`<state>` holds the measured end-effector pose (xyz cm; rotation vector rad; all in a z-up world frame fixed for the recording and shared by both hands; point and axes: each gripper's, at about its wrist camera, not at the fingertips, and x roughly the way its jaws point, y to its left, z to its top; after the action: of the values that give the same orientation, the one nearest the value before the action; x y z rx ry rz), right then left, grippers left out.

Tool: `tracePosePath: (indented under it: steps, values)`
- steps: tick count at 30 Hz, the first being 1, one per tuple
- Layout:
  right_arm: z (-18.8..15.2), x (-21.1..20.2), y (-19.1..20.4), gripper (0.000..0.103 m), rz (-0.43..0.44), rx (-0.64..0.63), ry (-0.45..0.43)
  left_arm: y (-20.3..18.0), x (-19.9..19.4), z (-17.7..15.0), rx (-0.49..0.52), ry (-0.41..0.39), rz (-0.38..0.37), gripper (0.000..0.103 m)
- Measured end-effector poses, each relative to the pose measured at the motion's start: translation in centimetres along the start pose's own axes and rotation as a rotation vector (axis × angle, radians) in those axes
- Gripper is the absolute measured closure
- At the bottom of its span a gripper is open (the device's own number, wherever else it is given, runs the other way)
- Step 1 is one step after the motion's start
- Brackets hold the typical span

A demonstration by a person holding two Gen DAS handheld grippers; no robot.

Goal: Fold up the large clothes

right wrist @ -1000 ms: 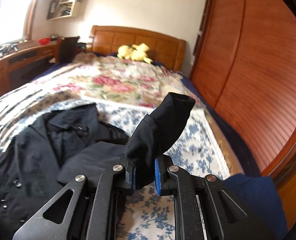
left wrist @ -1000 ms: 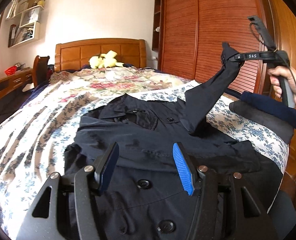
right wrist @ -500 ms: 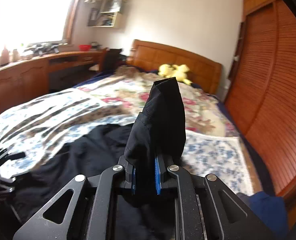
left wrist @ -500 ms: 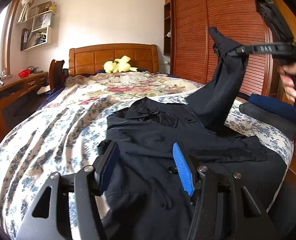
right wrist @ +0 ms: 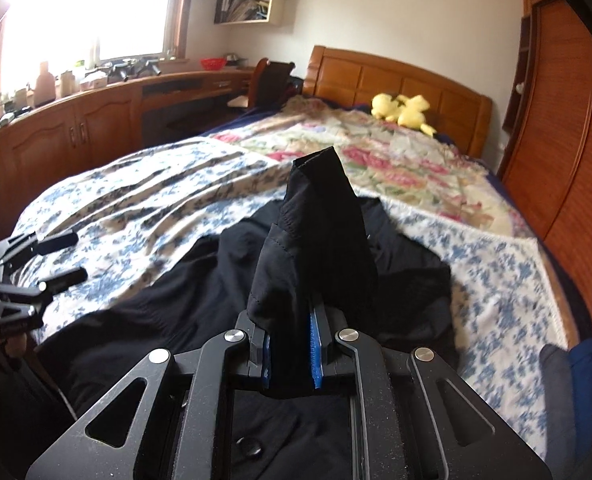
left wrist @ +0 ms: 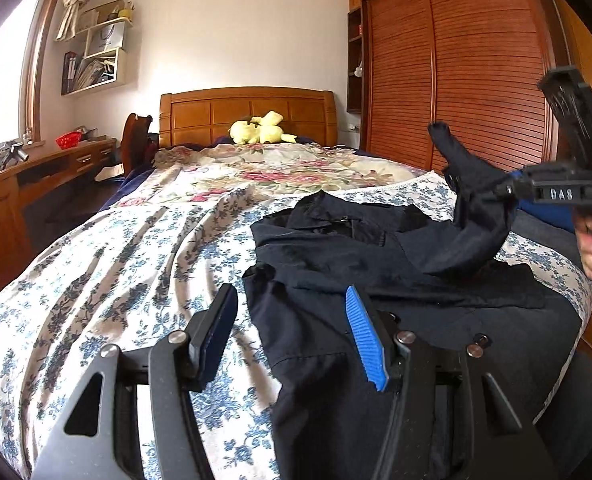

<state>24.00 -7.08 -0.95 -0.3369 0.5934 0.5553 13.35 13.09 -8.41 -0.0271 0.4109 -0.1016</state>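
Left wrist view: the left gripper point(left wrist: 292, 330) is held with its jaws apart and nothing between the pads, above the near left edge of the black coat point(left wrist: 375, 280). The coat is spread on the floral bedspread point(left wrist: 116, 272). Its sleeve point(left wrist: 471, 216) is lifted off the bed by the right gripper point(left wrist: 495, 190).

Right wrist view: the right gripper point(right wrist: 290, 350) is clamped narrowly on the sleeve point(right wrist: 319, 240), whose cuff stands upright above the coat point(right wrist: 176, 320).
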Motion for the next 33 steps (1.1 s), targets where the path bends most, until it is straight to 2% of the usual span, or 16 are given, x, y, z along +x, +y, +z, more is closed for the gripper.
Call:
tracePosePath:
  steps: [10,14,18,23,25,27,33]
  values:
    - [-2.1,1.1,3.0,0.089,0.062,0.006,0.026,1.0,0.6,-1.1,-0.007,0.033,0.006,0.048]
    - [-2.4,1.5,3.8,0.089,0.091,0.036,0.035,1.3,0.3,-1.0,-0.013,0.022,0.016,0.048]
    - [-2.8,1.6,4.6,0.084,0.122,0.04,0.067,1.6,0.0,-0.9,-0.018,0.013,0.029,0.048]
    - [-4.2,1.3,5.9,0.074,0.109,-0.019,0.119,1.7,0.1,-0.6,-0.025,0.007,0.046,0.048]
    - [-4.9,1.3,5.9,0.052,0.097,-0.03,0.138,1.6,0.2,-0.6,-0.029,0.006,0.048,0.048]
    - [-5.7,1.2,5.8,0.043,0.096,-0.043,0.147,1.5,0.3,-0.5,-0.03,0.008,0.047,0.048]
    - [-7.0,0.4,5.3,0.042,0.103,-0.043,0.163,0.2,1.2,-0.5,-0.009,0.022,0.028,0.048]
